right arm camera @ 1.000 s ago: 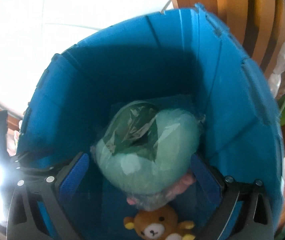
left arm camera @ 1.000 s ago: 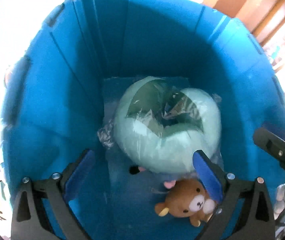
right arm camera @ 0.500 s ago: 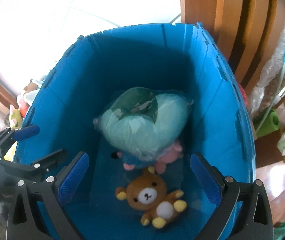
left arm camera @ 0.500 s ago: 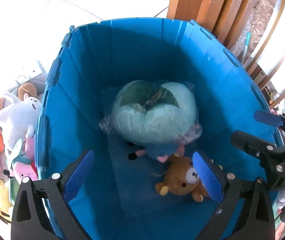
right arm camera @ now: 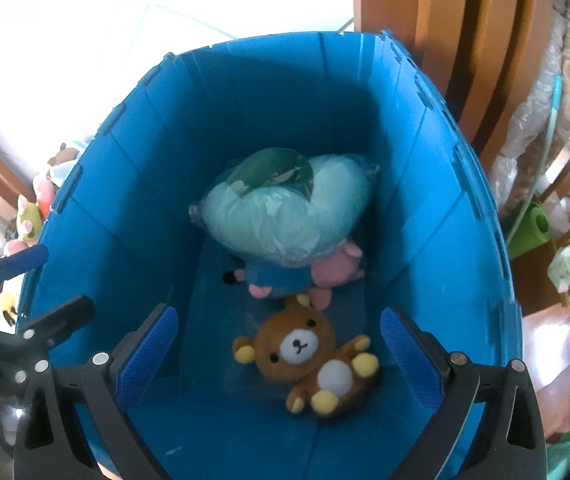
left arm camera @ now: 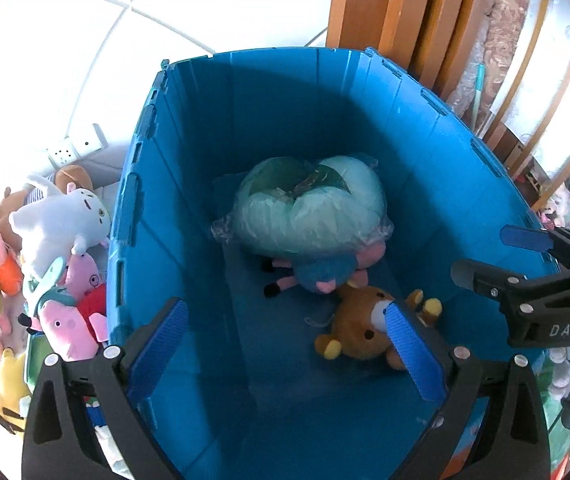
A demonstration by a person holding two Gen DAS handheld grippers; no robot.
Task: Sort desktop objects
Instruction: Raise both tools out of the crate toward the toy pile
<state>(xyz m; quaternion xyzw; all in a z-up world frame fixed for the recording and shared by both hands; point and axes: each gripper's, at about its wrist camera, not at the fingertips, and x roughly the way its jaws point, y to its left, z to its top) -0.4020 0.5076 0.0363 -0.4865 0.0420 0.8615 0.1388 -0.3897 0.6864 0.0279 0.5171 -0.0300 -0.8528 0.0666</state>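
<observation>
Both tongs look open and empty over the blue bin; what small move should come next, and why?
Probably swing the left tongs toward the plush pile beside the blue bin. Both it and the right tongs are open and empty, the brown bear and wrapped green pillow already lie inside, and the pile remains unsorted.

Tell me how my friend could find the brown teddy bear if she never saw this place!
Look inside the big blue bin. At its bottom lies a large mint-green cushion in clear plastic, with a pink and blue pig toy tucked partly under it. Just in front of those lies the brown teddy bear, face up: the only brown toy there, with a white muzzle and belly and yellow paws.
</observation>
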